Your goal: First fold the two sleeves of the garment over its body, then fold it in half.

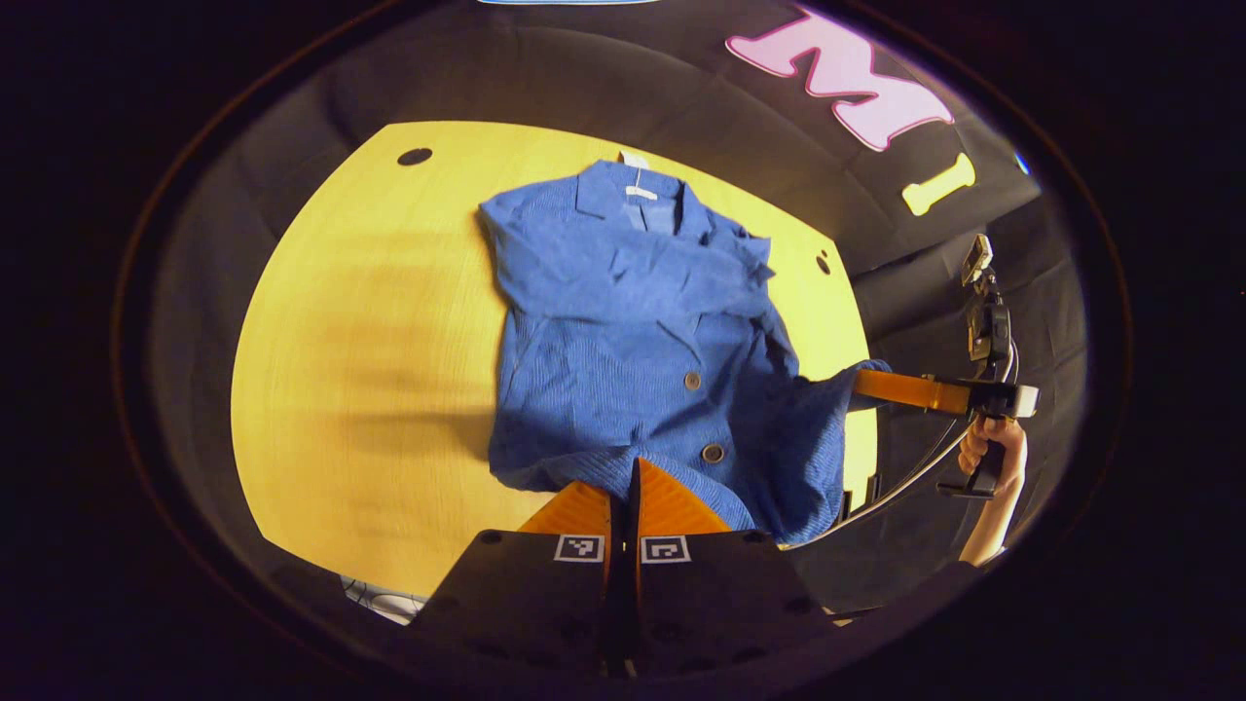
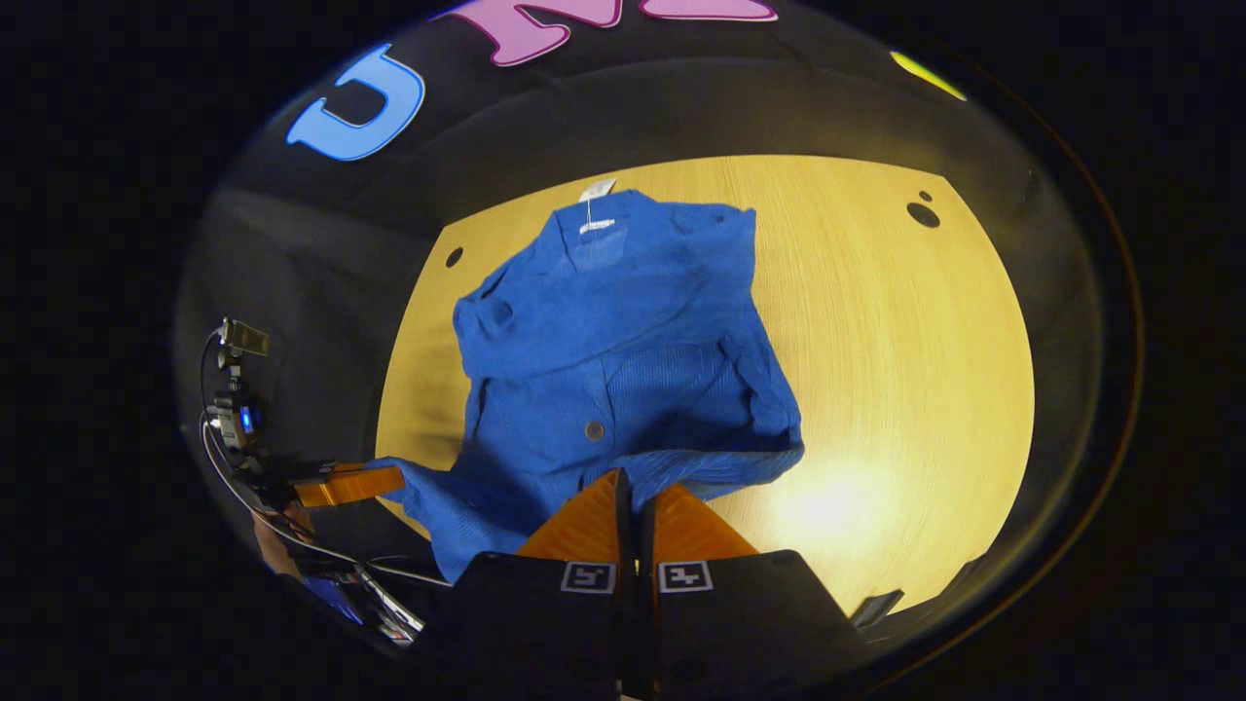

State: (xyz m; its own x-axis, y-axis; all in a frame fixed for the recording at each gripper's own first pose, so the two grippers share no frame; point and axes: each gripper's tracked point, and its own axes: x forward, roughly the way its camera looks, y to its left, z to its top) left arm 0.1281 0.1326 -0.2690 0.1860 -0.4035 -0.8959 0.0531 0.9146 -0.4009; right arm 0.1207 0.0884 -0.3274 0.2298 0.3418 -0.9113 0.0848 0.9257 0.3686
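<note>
Light wooden table [image 1: 341,370], grain visible, dark round holes near far corners. Lying directly on it: blue buttoned garment [image 1: 623,331], collar toward far edge, both sleeves folded across body, hem lifted off surface at near edge.

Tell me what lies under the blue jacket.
The yellow wooden table lies under the blue jacket, showing bare around it. A sleeve is folded across the chest. The tabletop beneath the cloth is covered, so anything there cannot be seen.

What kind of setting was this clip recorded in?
Likely a staged recording booth, not a home: black cloth wall behind a bare wooden table, one blue garment laid out, and a person's hand working a camera-fitted hand-held gripper.
</note>
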